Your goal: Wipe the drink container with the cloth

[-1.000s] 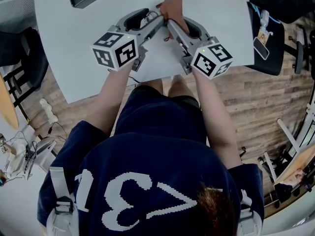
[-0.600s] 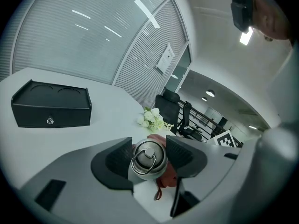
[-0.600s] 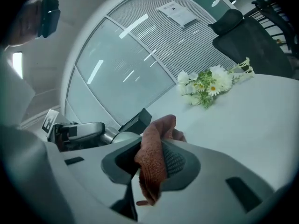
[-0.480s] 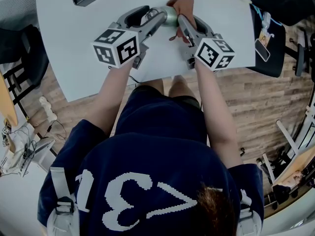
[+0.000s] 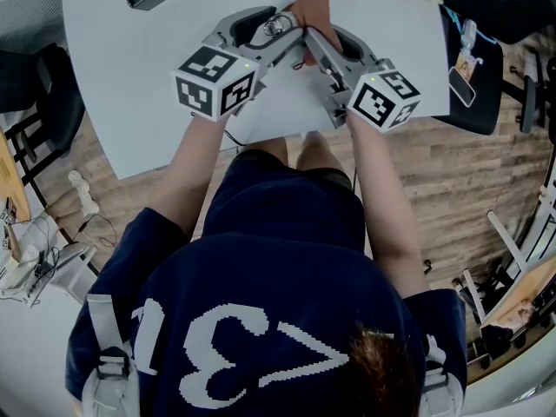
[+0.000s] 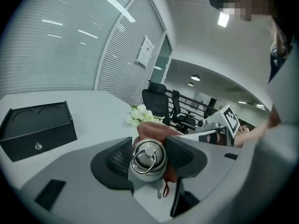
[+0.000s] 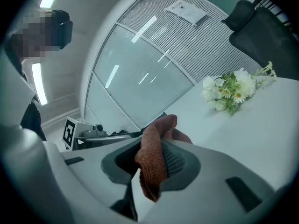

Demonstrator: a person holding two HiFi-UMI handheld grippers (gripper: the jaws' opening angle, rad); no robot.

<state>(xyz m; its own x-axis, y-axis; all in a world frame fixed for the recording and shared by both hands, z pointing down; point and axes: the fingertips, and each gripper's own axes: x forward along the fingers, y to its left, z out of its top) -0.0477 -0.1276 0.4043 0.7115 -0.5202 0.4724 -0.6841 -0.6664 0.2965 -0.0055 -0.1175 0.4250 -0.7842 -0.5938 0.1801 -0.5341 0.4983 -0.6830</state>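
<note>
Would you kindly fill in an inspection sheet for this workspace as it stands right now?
Surface: white table, bare around the work.
Job's things: metal drink container with a ring lid, off the table; reddish-brown cloth lying against its far side.
Clutter: black box and a bunch of white flowers on the table, both apart from the work.
Grippers: left tongs closed on the drink container; right tongs closed on the cloth.
Cables: loose leads on the floor at the person's left; none seen on the table.
Surroundings: office chairs, wood floor, glazed wall with blinds.
</note>
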